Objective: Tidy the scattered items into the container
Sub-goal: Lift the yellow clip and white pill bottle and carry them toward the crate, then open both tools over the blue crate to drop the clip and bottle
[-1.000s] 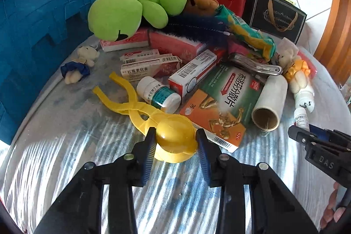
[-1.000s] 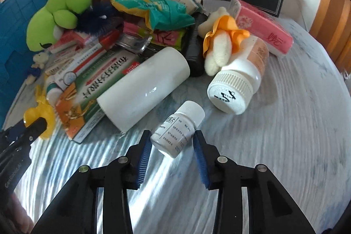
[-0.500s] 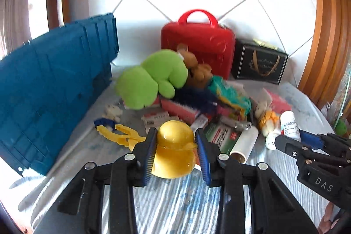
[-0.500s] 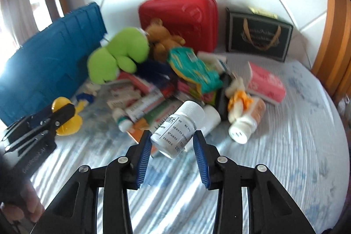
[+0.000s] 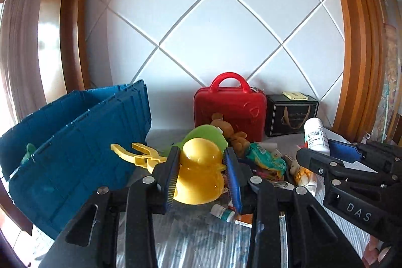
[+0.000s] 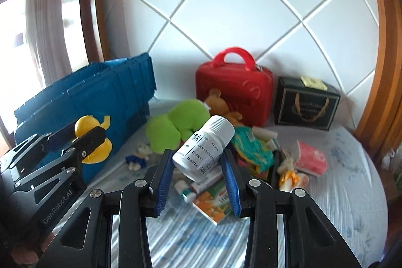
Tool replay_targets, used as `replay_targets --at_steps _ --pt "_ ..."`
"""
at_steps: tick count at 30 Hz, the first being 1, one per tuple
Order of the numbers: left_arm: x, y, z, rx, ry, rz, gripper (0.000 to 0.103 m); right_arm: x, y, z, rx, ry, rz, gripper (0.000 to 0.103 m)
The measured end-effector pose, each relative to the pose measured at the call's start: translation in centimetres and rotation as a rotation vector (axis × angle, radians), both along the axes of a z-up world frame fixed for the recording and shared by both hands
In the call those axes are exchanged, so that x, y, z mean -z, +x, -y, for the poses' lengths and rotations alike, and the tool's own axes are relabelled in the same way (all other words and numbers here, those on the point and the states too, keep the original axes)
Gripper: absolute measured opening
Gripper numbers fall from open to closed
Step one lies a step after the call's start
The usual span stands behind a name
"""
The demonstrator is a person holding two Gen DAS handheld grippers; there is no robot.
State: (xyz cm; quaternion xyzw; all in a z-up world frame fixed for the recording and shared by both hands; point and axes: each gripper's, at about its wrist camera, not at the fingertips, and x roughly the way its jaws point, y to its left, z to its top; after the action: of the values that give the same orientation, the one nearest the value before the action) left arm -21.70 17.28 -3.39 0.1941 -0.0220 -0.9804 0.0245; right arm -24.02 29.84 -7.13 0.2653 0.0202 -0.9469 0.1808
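Observation:
My left gripper (image 5: 202, 175) is shut on a yellow duck-shaped snowball clamp (image 5: 201, 172), held high above the bed; its yellow handles (image 5: 137, 155) stick out to the left. It also shows in the right wrist view (image 6: 93, 140). My right gripper (image 6: 198, 175) is shut on a white pill bottle (image 6: 203, 150), lifted and tilted; the bottle also shows in the left wrist view (image 5: 315, 136). The blue crate (image 5: 75, 142) stands at the left, also in the right wrist view (image 6: 100, 92). Scattered items lie below: a green plush (image 6: 176, 127), medicine boxes (image 6: 213, 200).
A red case (image 6: 233, 89) and a black gift box (image 6: 306, 102) stand against the white padded headboard. A pink pack (image 6: 310, 160), a green snack bag (image 6: 251, 147) and small plush toys (image 6: 137, 157) lie on the striped bedsheet. Wooden posts frame both sides.
Both grippers have risen well above the bed with their loads. The left gripper with the yellow clamp has come nearer the blue crate.

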Motion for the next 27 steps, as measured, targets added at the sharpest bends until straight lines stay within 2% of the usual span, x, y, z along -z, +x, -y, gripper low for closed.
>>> replay_targets --at_steps 4,9,17,22,27 --pt "-2.3 0.6 2.3 0.021 -0.023 -0.048 0.035 -2.2 1.3 2.8 0.023 -0.003 -0.047 0.038" --pt "-4.5 1.4 5.2 -0.004 -0.034 -0.089 0.035 -5.0 2.1 5.9 0.007 -0.01 -0.102 0.038" --pt "-6.2 2.0 11.2 -0.154 -0.06 -0.119 0.035 -6.3 1.0 12.1 -0.125 0.002 -0.129 0.038" --pt "-6.9 2.0 16.5 -0.234 -0.05 -0.126 0.035 -7.2 0.8 17.2 -0.202 0.016 -0.144 0.038" --pt "-7.4 1.4 22.5 -0.263 -0.068 -0.125 0.035 -7.8 0.4 23.2 -0.252 0.003 -0.155 0.038"
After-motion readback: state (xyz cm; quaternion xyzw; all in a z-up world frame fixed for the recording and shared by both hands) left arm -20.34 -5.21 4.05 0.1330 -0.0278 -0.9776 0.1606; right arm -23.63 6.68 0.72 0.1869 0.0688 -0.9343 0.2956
